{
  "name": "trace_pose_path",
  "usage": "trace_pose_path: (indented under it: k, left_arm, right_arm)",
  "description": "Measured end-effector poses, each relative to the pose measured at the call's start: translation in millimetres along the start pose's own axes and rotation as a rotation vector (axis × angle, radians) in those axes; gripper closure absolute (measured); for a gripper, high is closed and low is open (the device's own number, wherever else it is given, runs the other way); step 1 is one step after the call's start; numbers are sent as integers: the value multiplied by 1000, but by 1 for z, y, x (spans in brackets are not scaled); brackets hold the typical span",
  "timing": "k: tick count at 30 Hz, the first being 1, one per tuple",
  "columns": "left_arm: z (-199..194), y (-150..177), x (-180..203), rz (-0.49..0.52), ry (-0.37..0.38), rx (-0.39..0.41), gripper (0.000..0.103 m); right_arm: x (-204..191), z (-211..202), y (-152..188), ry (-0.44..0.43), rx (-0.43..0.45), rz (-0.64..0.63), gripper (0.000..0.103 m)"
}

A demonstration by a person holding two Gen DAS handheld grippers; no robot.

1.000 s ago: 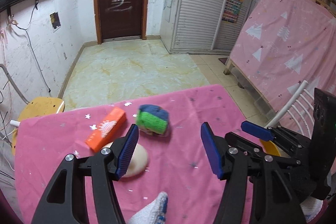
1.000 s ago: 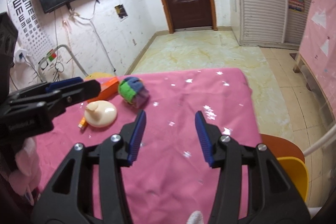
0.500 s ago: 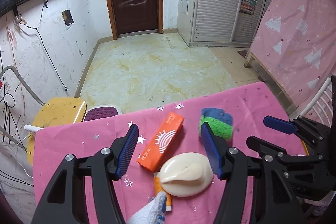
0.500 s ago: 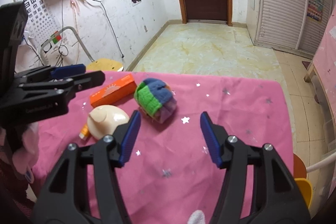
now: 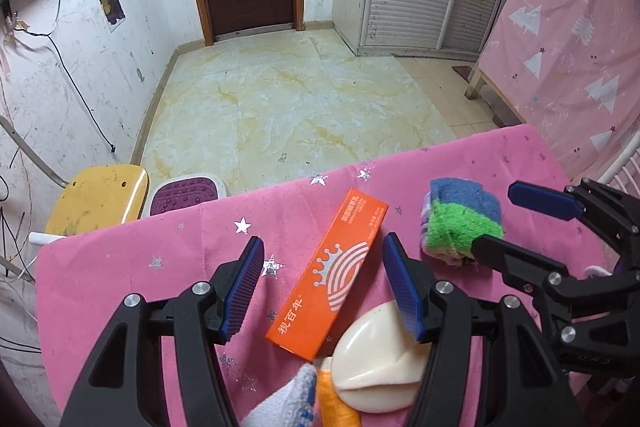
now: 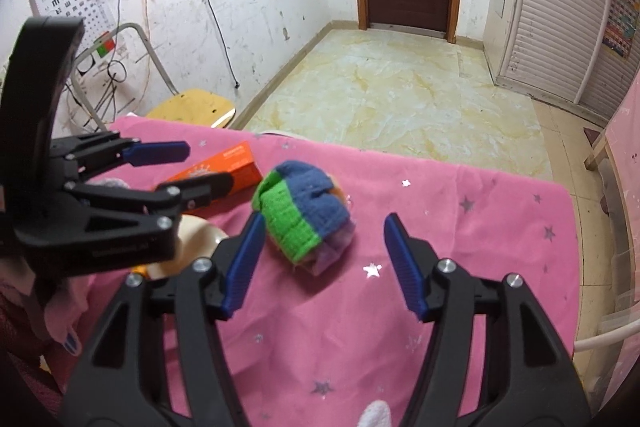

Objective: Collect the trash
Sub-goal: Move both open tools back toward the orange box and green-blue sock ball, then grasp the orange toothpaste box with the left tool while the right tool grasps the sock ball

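An orange carton [image 5: 332,275] lies on the pink tablecloth [image 5: 140,267]. My left gripper [image 5: 322,287] is open, its jaws standing either side of the carton's near half, just above it. A cream dome-shaped object [image 5: 376,363] lies at the carton's near right, under the right finger. A green, blue and purple cloth bundle [image 6: 306,215] lies to the right; my right gripper [image 6: 324,263] is open with the bundle just ahead between its fingers, nearer the left one. The carton also shows in the right wrist view [image 6: 236,167], partly hidden by the left gripper [image 6: 172,167].
A yellow stool [image 5: 96,199] and a purple-topped footstool [image 5: 184,191] stand beyond the table's far left edge. Tiled floor [image 5: 300,99] lies beyond the table. A pink-covered bed [image 5: 568,39] and white rail [image 5: 624,163] are at the right.
Both grippers moved forward and lower over the table. The left one shifted left, from the cloth bundle to straddling the orange carton. The right one closed in on the bundle. Both stayed open.
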State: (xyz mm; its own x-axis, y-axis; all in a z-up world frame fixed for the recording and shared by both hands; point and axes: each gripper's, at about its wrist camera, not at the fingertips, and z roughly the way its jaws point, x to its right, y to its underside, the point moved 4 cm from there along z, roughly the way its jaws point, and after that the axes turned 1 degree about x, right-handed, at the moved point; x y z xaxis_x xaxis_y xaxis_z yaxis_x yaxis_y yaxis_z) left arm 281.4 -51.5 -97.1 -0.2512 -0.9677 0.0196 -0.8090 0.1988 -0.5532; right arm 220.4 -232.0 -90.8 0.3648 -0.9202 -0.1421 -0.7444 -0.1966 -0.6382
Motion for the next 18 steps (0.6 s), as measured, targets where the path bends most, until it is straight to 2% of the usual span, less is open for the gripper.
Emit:
trace_pose_path:
  k: [11,15,16,18]
  left_arm:
    - [14,0,1,30,0,-12,50]
    - [13,0,0,28,-19,-5,61]
    - [12,0,1,29,-26,-3,68]
    - [11,1,0,28,-35,1,76]
  right_arm:
    - [-5,18,-4,-14,-20,-3,42]
    - [-4,21,-1,-19,-25,-5,43]
    - [-5,21,-1,-28,-28,-5,51]
    - [-4,22,0,-35,-32,-9,60]
